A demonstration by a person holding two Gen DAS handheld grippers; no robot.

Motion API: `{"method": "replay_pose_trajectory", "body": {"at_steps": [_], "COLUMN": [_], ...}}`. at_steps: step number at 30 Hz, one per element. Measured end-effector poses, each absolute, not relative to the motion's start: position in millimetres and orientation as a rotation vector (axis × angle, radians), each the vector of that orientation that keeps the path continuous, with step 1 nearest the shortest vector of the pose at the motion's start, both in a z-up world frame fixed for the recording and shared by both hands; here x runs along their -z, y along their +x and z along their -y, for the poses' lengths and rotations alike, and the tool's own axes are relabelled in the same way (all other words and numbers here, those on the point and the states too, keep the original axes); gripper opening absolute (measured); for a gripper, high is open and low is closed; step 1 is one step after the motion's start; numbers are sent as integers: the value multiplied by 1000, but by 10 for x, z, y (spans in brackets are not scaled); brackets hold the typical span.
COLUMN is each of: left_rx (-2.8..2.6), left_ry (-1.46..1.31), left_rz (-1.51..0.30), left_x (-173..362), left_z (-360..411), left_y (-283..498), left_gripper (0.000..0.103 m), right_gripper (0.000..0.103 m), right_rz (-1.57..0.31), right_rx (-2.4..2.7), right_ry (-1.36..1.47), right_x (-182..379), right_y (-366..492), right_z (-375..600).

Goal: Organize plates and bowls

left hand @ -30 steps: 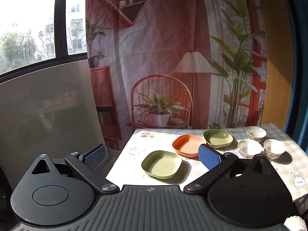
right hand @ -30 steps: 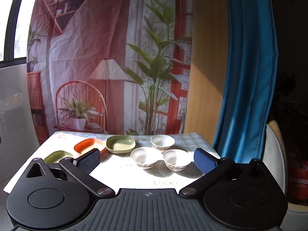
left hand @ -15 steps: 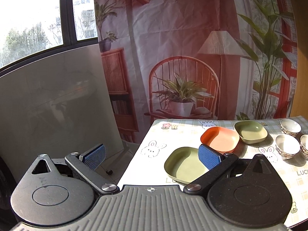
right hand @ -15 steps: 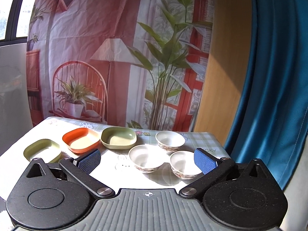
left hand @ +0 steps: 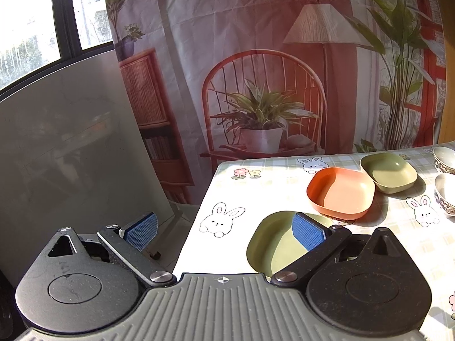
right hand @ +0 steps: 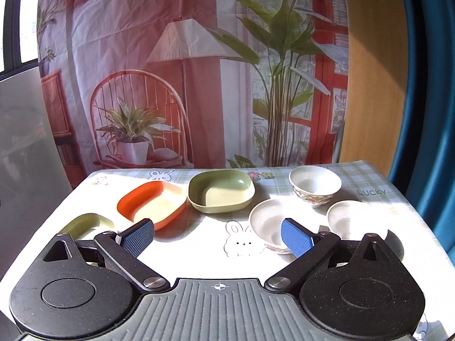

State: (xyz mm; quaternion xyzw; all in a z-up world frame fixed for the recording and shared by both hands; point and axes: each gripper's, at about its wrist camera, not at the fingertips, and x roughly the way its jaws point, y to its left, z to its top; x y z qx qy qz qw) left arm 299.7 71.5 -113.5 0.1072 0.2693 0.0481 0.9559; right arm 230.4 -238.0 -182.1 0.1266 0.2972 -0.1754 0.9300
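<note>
Sunny bunny tablecloth, dishes everywhere.
Your left gripper is spread, empty; your right gripper is closing, nothing between.

Sunlit rm: printed backdrop, window left, blue curtain right.

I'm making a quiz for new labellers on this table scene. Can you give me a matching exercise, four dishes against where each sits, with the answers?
Things:
1. orange plate
2. deeper green dish
3. flat green plate
4. patterned bowl

Places:
A. far row, right side, near the word LUCKY
B. nearest the table's left edge
C. between the two green dishes
D. middle of the table, just right of the orange one

Pairs: 1-C, 2-D, 3-B, 4-A
</note>
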Motion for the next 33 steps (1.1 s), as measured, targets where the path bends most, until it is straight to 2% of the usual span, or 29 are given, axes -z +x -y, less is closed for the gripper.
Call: {"method": "replay_pose_trajectory", "body": {"at_steps": [5, 10, 17, 22, 33], "left_rx": [-64, 16, 61, 73, 125], "left_ry": [190, 192, 148, 149, 81], "left_rz": [-583, -588, -681, -758, -771], "left_x": [1320, 1424, 1755, 2079, 2077], "left_z": [-771, -713, -843, -941, -846], "left_y": [3423, 3801, 4249, 4375, 4651], "left_gripper": [98, 94, 87, 76, 76], "right_gripper": [81, 61, 57, 57, 55], "right_rz": [-652, -685, -732, -770, -791], "right_rx": [334, 343, 311, 278, 279], "right_ry": [269, 300, 300, 306, 329], "right_x": [2059, 2278, 2545, 2691, 2849], "right_y": [2758, 3188, 3529, 3596, 3763], "right_z": [2344, 2423, 2333, 2215, 2305]}}
